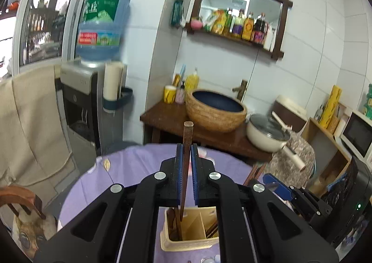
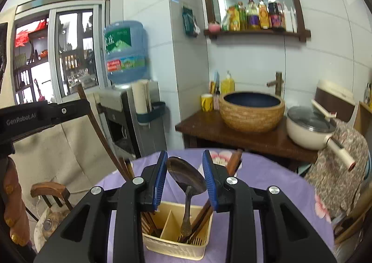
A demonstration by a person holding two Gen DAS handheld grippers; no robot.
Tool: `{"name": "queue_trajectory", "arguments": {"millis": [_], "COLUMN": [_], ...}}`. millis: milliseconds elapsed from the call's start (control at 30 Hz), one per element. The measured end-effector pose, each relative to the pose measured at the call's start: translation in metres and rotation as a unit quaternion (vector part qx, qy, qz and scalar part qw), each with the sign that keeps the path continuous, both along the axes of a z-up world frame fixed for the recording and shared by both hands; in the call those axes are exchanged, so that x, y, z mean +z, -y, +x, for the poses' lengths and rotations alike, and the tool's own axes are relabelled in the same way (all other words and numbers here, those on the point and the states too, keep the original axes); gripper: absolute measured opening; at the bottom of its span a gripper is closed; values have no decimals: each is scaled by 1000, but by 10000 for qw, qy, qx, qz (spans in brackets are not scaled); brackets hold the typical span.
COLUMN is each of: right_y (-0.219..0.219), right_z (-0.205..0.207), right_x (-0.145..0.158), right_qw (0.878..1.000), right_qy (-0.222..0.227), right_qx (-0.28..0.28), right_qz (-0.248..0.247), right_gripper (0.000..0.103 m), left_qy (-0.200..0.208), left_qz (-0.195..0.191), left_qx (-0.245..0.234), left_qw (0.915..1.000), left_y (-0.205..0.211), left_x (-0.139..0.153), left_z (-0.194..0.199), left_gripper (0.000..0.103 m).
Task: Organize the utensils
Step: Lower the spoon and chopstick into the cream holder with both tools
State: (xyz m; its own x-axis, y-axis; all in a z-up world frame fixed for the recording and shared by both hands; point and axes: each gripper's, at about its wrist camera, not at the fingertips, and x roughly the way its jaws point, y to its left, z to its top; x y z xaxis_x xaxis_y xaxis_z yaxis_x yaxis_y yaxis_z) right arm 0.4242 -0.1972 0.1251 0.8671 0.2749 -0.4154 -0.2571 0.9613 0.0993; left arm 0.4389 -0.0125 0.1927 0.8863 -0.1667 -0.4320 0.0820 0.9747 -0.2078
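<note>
A cream utensil holder point(image 1: 186, 230) with compartments stands on the purple table; it also shows in the right wrist view point(image 2: 176, 235). My left gripper point(image 1: 186, 151) is shut on a brown chopstick point(image 1: 187, 146), held upright with its lower end in the holder's left compartment. My right gripper point(image 2: 184, 165) is open above the holder. A dark metal spoon point(image 2: 187, 181) stands between its fingers with its handle in the right compartment, touching neither pad. More brown chopsticks point(image 2: 202, 216) lean in that compartment.
The purple flowered tablecloth point(image 2: 267, 181) covers a round table. Behind it stand a wooden counter with a woven basin point(image 2: 252, 110), a white pot point(image 2: 309, 128) and a water dispenser point(image 2: 125, 53). A wooden chair point(image 2: 50, 190) is at the left.
</note>
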Motion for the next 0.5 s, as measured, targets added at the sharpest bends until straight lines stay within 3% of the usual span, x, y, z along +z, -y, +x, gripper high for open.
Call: {"name": "queue_trajectory", "arguments": {"millis": [233,500], "right_y": [-5,-3], "right_z": [7,9], "right_x": [-51,-69], "right_qw": [9990,9987], "right_qy": [-423,-478], "right_qx": [-59,-108], "right_qz": [-114,-116], "right_gripper": [30,32], "left_qy": [-621,-825], "left_qz": [17,-38], "left_qx": [-97,-256], "left_qw": [9980,9963], "left_y": [6,12], "left_x": [-70,-96], "left_z": [16,18], "left_gripper": [7,7]}}
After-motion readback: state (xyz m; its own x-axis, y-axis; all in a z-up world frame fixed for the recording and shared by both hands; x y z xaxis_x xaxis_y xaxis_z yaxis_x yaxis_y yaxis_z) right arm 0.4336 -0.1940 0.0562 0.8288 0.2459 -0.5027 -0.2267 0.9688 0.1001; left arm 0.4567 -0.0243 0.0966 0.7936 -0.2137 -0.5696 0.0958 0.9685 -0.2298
